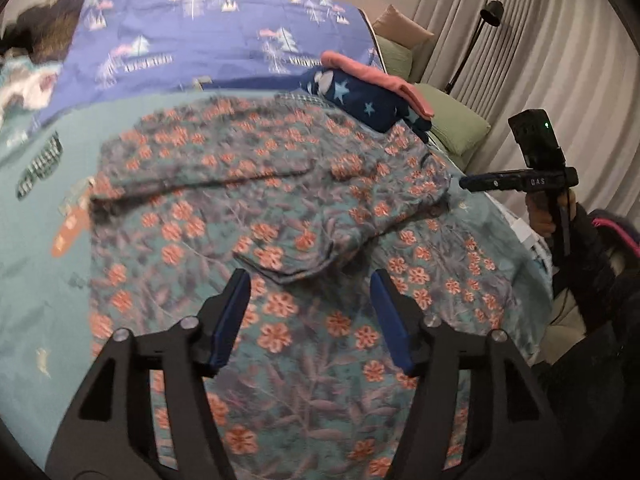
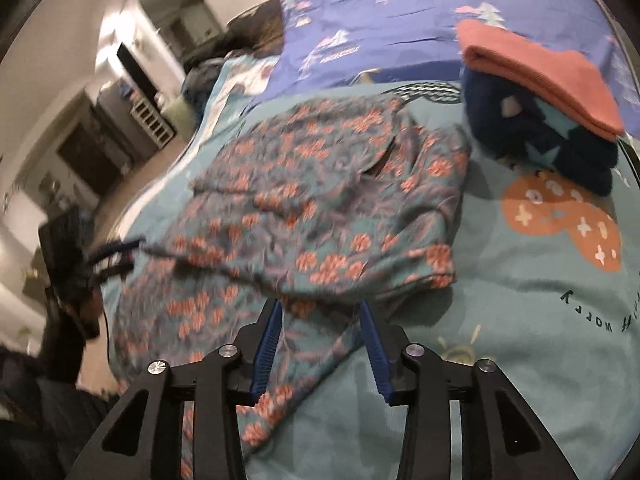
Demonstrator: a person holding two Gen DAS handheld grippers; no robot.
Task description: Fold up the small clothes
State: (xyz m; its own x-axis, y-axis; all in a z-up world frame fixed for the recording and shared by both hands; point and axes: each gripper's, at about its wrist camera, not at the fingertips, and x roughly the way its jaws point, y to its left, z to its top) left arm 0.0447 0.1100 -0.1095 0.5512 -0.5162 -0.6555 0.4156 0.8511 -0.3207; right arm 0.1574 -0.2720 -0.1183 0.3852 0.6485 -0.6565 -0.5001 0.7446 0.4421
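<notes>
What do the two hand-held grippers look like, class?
Each hand-held gripper is a black frame with triangular cut-outs, silver screws and two blue ribbed fingers. Seen from the left hand-held gripper, the right hand-held gripper carries a black camera block with a green light, white lettering and a dark sleeve behind.

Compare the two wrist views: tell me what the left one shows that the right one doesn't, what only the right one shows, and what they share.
Only the left wrist view shows the grey curtains, a black floor lamp and green cushions.

Only the right wrist view shows the lit room beyond the bed and the orange print on the teal bedspread.

Both show the floral garment spread on the bed, the folded stack of navy star-print and pink clothes, the blue quilt, and the left gripper and right gripper, jaws apart.
</notes>
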